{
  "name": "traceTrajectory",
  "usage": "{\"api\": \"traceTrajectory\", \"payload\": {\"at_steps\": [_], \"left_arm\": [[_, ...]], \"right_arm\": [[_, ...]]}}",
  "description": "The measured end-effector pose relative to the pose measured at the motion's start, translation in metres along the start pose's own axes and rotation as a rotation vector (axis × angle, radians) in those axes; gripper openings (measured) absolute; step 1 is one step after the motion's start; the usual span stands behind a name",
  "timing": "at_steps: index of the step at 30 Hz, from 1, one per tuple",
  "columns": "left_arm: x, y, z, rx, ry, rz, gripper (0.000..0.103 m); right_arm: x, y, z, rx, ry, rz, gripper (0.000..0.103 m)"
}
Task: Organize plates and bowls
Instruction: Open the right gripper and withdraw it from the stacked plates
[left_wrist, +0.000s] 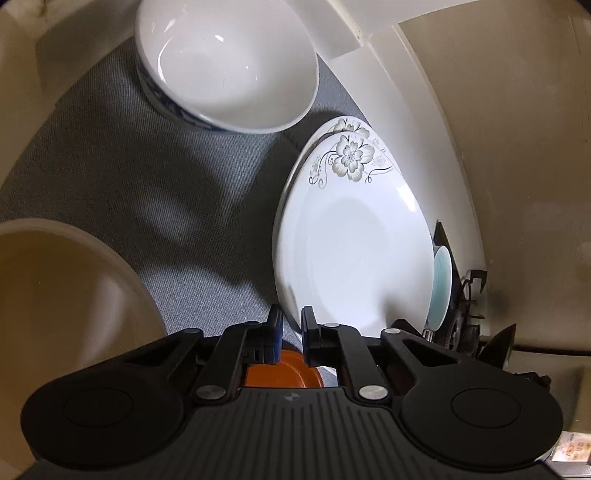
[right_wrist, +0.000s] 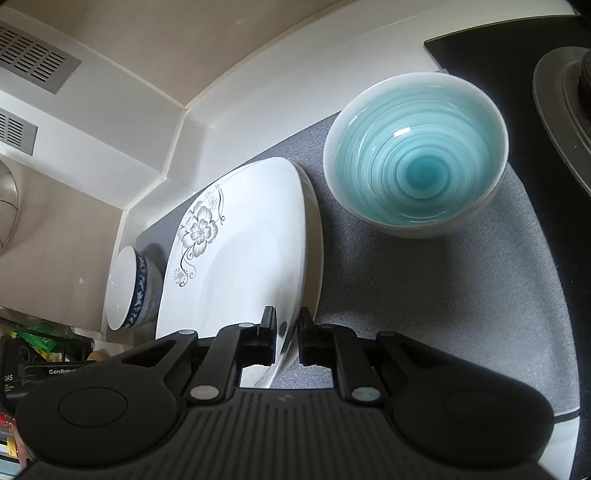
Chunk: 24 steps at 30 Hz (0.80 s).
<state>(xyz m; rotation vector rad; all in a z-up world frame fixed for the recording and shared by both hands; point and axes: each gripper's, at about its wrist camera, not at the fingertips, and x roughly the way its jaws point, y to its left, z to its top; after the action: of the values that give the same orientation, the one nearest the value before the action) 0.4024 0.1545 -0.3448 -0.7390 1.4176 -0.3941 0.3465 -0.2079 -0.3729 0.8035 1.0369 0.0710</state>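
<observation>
A white plate with a grey flower print (left_wrist: 354, 236) lies stacked on a matching plate on the grey mat (left_wrist: 184, 184). My left gripper (left_wrist: 292, 325) is shut on its near rim. My right gripper (right_wrist: 287, 326) is shut on the opposite rim of the same plate (right_wrist: 240, 251). A white bowl with a blue patterned outside (left_wrist: 229, 62) sits beyond the plate; it also shows in the right wrist view (right_wrist: 127, 291). A teal-glazed bowl (right_wrist: 415, 155) sits on the mat to the right. An orange plate (left_wrist: 280, 373) shows under my left gripper.
A beige bowl (left_wrist: 55, 295) stands at the left. A white ledge (right_wrist: 229, 96) and beige wall run behind the mat. A black stove top (right_wrist: 554, 92) lies at the far right. Cluttered items (right_wrist: 37, 350) sit at the lower left.
</observation>
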Motion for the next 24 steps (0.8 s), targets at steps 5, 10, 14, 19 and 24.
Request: {"api": "traceTrajectory", "payload": {"at_steps": [5,10,14,19,24], "left_arm": [[0.001,0.005,-0.001,-0.024,-0.001,-0.029,0.008],[0.003,0.003,-0.002,-0.020,-0.003,-0.028,0.008],[0.005,0.003,0.003,-0.034,-0.005,-0.016,0.008],[-0.001,-0.006,0.000,0.003,-0.026,0.035,0.009],[-0.021,-0.025,-0.023,0.138,-0.104,0.138,0.012]], "right_arm": [[-0.013,-0.006,-0.010,0.032,0.009,-0.034,0.018],[-0.017,-0.004,-0.018,0.006,-0.011,-0.041,0.015],[-0.010,0.004,-0.015,-0.021,-0.020,-0.065,0.009],[0.001,0.009,-0.009,-0.039,-0.022,-0.109,0.010],[-0.017,0.004,-0.027,-0.077,0.016,-0.103,0.032]]}}
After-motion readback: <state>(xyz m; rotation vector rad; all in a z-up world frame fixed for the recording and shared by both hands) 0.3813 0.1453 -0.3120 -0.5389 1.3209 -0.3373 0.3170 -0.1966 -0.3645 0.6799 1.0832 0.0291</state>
